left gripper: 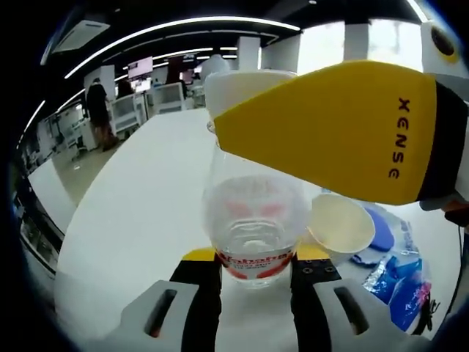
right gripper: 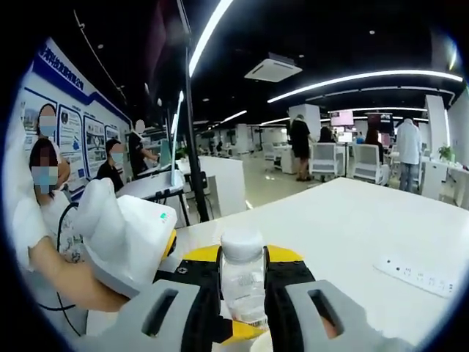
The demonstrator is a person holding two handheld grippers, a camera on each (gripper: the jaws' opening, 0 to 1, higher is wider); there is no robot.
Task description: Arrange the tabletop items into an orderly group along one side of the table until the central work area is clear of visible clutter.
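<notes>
A clear plastic bottle (left gripper: 253,213) with a red label stands over the white table (left gripper: 139,198). My left gripper (left gripper: 256,270) is shut on its base, a jaw on each side. One yellow finger (left gripper: 330,132) of my right gripper reaches in from the right at the bottle's white cap (left gripper: 245,84). In the right gripper view, my right gripper (right gripper: 243,277) is shut on the bottle's upper part (right gripper: 242,286), just under the cap (right gripper: 242,242). The left gripper's white body (right gripper: 124,242) shows at the left, held by a hand (right gripper: 62,282).
A paper cup (left gripper: 341,220) lies on its side right of the bottle, by a blue lid (left gripper: 379,233) and blue packets (left gripper: 403,286). A white power strip (right gripper: 421,275) lies on the table (right gripper: 352,220). People and desks fill the room behind.
</notes>
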